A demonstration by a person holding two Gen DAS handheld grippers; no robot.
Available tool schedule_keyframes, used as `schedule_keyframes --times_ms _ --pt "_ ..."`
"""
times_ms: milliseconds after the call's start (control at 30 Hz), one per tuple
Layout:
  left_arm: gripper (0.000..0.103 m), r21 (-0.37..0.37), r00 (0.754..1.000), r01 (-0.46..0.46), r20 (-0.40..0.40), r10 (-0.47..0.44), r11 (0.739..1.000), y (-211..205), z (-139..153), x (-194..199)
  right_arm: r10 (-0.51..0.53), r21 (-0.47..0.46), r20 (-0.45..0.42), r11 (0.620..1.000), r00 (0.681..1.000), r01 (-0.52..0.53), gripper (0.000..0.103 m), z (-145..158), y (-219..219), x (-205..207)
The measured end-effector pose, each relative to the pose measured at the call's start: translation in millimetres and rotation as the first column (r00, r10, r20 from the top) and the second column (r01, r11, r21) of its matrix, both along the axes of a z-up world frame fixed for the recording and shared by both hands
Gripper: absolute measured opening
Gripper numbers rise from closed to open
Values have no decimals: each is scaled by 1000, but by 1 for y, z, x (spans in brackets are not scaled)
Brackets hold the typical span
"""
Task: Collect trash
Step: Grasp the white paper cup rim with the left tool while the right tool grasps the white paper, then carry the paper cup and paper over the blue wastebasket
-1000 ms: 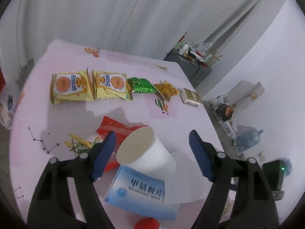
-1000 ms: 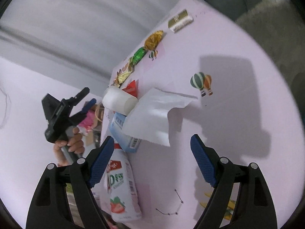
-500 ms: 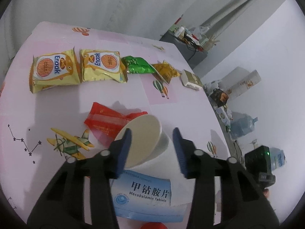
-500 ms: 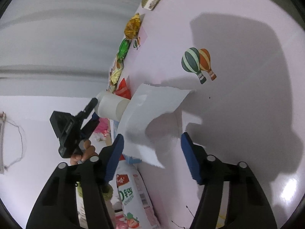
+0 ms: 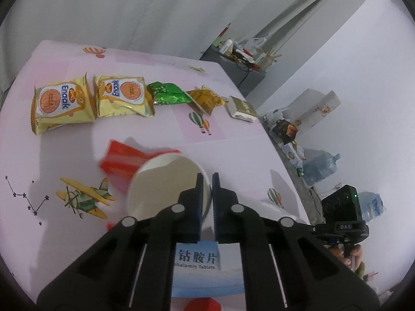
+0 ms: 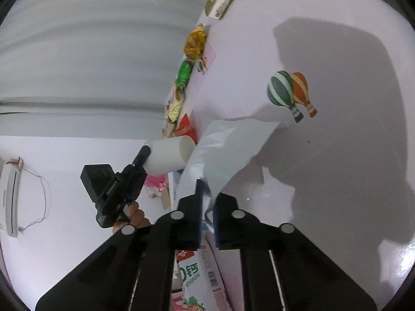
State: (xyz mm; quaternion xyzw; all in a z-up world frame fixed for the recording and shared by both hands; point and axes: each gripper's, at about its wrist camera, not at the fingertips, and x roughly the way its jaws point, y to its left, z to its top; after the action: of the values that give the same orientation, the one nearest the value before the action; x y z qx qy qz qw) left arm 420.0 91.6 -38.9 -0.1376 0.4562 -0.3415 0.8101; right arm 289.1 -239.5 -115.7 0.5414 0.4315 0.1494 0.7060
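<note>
**What the two wrist views hide**

The left gripper point(image 5: 206, 181) covers the near wall of the white paper cup point(image 5: 166, 184) and the first characters printed on the blue medicine box point(image 5: 202, 261). The red wrapper point(image 5: 122, 158) behind the cup is blurred. A red cap point(image 5: 202, 305) is cut off by the bottom edge. In the right wrist view, the milk carton point(image 6: 197, 280) runs off the bottom edge, its print partly hidden by the right gripper point(image 6: 207, 199).

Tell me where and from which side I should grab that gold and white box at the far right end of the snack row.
Judging by its pose, take the gold and white box across its two long sides, coming straight down from above. It lies flat on the pink table, so its thin edges give little to pinch. The orange packet sits close on its left, so keep the fingers off that end.
</note>
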Motion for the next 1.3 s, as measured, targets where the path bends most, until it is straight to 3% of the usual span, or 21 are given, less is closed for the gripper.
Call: schedule_keyframes --times_ms 433,667,900,1300 --pt "3 -100 996 -6 88 15 995 5 38 -31 -13 -24 179 1000 984 18 3 42 -1 -16" --pt "3 -150 996 16 92 -2 989 3 51 -48 -35 -35 240 998 970 44 3 65 -12 -41" --pt "3 -238 999 42 41 -33 970 -5 50 -63 -81 -75 284 991 956 107 3 84 -28 -74" --pt "3 -214 987 156 69 -145 964 -68 66 -94 -245 3 336 966 910 258 3 72 -72 -120"
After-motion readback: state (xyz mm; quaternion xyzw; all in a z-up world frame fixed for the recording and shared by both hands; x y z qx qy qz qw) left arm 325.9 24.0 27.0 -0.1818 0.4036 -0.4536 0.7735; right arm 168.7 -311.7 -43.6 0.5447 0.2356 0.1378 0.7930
